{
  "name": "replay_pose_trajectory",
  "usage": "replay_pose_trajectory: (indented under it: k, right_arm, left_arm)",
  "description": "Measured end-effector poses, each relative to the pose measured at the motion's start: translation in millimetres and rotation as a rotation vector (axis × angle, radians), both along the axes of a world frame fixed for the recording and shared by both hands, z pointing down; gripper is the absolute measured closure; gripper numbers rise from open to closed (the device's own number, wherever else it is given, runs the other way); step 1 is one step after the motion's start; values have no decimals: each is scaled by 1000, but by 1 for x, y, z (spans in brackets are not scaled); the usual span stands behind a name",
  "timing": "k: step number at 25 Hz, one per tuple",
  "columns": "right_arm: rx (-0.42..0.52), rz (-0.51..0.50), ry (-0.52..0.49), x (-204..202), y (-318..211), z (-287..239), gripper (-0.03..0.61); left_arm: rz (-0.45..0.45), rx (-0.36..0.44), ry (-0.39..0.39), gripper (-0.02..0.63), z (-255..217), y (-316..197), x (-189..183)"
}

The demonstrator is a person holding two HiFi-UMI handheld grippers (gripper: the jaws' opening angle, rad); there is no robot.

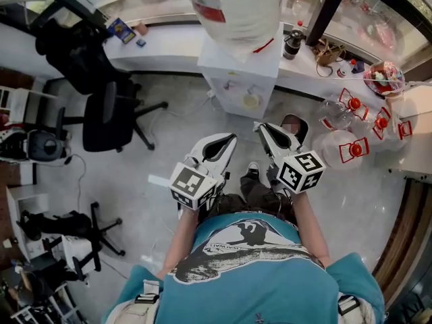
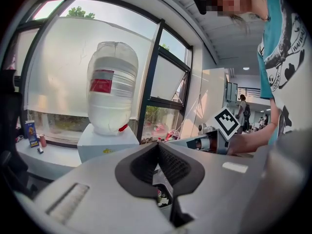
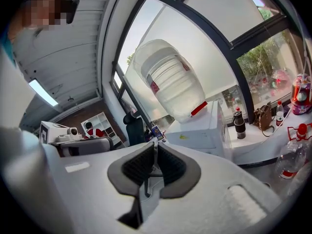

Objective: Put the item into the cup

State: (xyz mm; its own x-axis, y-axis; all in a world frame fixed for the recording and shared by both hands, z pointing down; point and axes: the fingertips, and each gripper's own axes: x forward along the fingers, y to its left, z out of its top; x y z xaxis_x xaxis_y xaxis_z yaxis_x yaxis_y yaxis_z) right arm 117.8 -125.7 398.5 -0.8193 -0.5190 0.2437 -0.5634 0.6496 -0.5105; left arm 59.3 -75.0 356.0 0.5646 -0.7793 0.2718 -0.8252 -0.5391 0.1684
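No cup and no loose item for it shows in any view. In the head view my left gripper point(image 1: 227, 139) and right gripper point(image 1: 260, 127) are held side by side in front of the person's body, pointing across the floor toward a water dispenser. The left gripper point(image 2: 157, 146) has its black pads together at the tips, with nothing between them. My right gripper point(image 3: 155, 144) is likewise shut and empty. Each gripper shows at the edge of the other's view: the right gripper point(image 2: 214, 141) and the left gripper point(image 3: 73, 144).
A white water dispenser point(image 1: 243, 79) with a big inverted bottle point(image 1: 236, 5) stands ahead against a white window counter point(image 1: 162, 49). A dark flask point(image 1: 292, 43) stands on that counter. Water jugs point(image 1: 347, 147) with red handles sit at the right. Black office chairs point(image 1: 108, 113) stand at the left.
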Motion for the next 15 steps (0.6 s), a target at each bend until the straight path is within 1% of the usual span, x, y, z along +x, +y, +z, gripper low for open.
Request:
replay_pose_trajectory:
  k: [6, 15]
  right_arm:
    - [-40, -13, -6, 0, -10, 15, 554]
    - [-91, 17, 5, 3, -6, 37, 554]
  left_arm:
    - [-8, -20, -16, 601, 2, -15, 3]
    - [19, -44, -30, 601, 6, -19, 5]
